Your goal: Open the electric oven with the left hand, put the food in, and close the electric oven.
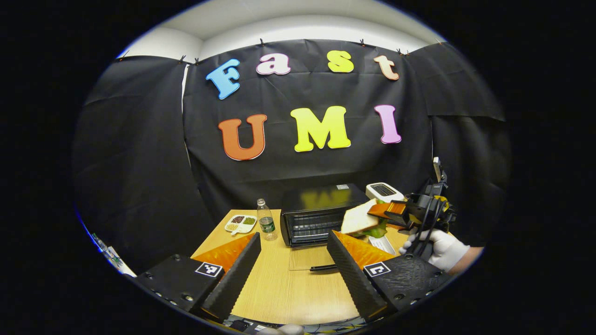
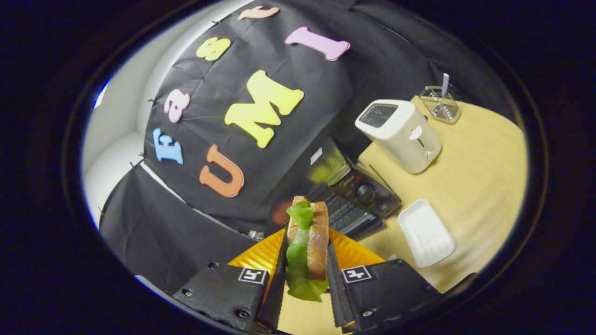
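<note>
The black electric oven stands at the back of the wooden table; its glass door lies folded down flat, handle toward me. My left gripper hangs open in front of it with nothing between its fingers. To the oven's right, my right gripper, held by a white-gloved hand, is shut on a sandwich of bread and green lettuce, raised above the table. In the right gripper view the sandwich stands on edge between both fingers of my right gripper, with the oven just beyond.
A water bottle and a divided snack plate sit left of the oven. A white toaster stands to its right, with a white tray in front and a wire holder farther back.
</note>
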A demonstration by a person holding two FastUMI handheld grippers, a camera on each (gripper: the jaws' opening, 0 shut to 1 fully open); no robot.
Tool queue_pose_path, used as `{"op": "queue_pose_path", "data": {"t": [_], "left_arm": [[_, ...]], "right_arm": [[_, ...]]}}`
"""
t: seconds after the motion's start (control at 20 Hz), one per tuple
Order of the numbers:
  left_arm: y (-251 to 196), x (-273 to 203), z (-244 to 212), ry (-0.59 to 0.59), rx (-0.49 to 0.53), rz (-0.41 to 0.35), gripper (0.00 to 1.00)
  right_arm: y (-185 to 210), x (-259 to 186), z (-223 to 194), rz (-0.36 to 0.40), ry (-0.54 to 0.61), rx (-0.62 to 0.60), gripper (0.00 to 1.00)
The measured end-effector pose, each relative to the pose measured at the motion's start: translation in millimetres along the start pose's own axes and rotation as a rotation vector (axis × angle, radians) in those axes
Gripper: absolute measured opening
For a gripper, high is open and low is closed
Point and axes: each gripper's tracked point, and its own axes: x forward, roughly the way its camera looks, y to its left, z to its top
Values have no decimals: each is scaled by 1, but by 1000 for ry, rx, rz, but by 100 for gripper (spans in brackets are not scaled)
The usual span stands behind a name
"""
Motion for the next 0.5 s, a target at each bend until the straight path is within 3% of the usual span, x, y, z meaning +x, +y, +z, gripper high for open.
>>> {"op": "queue_pose_path", "data": {"t": [0.15,0.5], "left_arm": [[16,-6,-5,20,12,-5,94],[37,-5,-17,60,-8,-38,94]], "right_arm": [[8,28,-36,18,-13,65,45],[1,112,-81,-41,-79,217,45]]}}
